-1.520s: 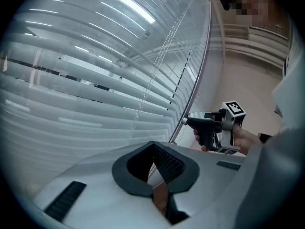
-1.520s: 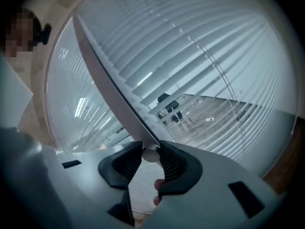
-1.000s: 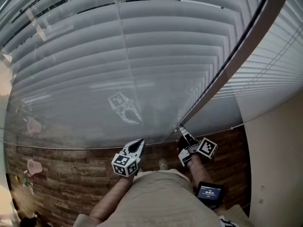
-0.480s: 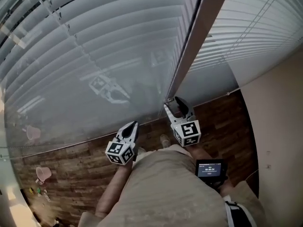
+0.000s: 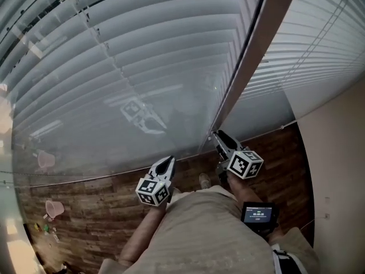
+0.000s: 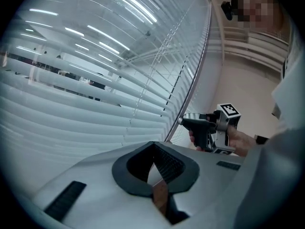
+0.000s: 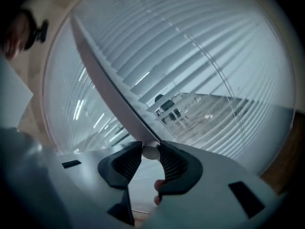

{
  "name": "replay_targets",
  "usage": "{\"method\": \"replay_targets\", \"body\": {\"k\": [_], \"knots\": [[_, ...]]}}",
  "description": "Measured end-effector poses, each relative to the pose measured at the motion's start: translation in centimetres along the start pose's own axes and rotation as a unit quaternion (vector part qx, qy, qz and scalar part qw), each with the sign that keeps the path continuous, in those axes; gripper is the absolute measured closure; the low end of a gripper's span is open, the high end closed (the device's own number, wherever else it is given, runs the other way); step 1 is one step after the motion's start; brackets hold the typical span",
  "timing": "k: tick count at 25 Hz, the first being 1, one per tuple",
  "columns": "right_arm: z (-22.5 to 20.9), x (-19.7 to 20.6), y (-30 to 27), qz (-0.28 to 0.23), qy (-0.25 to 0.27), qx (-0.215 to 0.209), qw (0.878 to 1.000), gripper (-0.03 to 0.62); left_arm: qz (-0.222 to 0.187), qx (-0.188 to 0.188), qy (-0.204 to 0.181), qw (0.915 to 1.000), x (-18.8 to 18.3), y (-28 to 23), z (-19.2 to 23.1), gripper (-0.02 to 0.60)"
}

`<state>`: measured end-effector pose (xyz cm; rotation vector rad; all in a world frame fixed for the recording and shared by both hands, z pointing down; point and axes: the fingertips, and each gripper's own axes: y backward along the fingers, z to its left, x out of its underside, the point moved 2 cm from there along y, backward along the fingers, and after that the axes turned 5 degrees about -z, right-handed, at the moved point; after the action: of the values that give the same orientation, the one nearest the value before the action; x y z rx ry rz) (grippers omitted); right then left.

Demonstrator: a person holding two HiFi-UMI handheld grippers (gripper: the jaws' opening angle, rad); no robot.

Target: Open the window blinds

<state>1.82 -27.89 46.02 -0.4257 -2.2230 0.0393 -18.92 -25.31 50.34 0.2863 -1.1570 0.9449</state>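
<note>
A wood floor (image 5: 85, 210) runs below a wall of slatted windows, with one pink cup (image 5: 54, 208) standing on it at the far left. There are two window blinds. The wide left blind (image 5: 148, 56) fills the upper left of the head view, and the narrower right blind (image 5: 319, 44) sits at 2 o'clock. One wand (image 5: 251, 56) hangs between them and slants down from 1 o'clock. There are two claws. The left claw (image 5: 169, 160), near 6 o'clock, points at the left blind with its tips touching and nothing between them. The right claw (image 5: 217, 135), at 2 o'clock from the left claw, has just been closing and pinches the wand's round white lower tip. One small screen (image 5: 259, 214) glows at the person's waist.
</note>
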Motion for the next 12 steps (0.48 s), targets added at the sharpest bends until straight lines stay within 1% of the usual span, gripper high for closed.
{"method": "replay_targets", "body": {"k": [1,2,3,5,7,10,12], "knots": [[-0.5,0.4,-0.4,0.002,-0.050,-0.007,0.999,0.468,0.000,-0.001,0.002,1.0000,0.3,-0.2,0.5,0.566],[-0.5,0.4,-0.6,0.001,-0.089,-0.013,0.996,0.468,-0.001,-0.001,0.002,1.0000,0.2,-0.1,0.8,0.566],[-0.2,0.1,-0.5,-0.001,-0.115,-0.019,0.993,0.468,-0.003,-0.002,0.002,1.0000,-0.1,0.2,0.7,0.566],[0.5,-0.6,0.1,-0.005,-0.149,-0.026,0.989,0.468,-0.005,-0.002,0.001,1.0000,-0.6,0.8,0.0,0.566],[0.1,-0.9,0.3,-0.003,-0.183,-0.033,0.983,0.468,-0.002,-0.003,0.004,1.0000,-0.5,0.4,-0.6,0.566],[-2.4,-0.7,0.2,0.000,-0.246,-0.045,0.968,0.468,0.006,-0.004,0.008,0.9999,1.0,-1.5,-1.0,0.566],[-3.9,-0.6,0.1,-0.004,-0.299,-0.054,0.953,0.468,0.009,-0.006,0.010,0.9999,1.8,-2.6,-1.1,0.566]]}}
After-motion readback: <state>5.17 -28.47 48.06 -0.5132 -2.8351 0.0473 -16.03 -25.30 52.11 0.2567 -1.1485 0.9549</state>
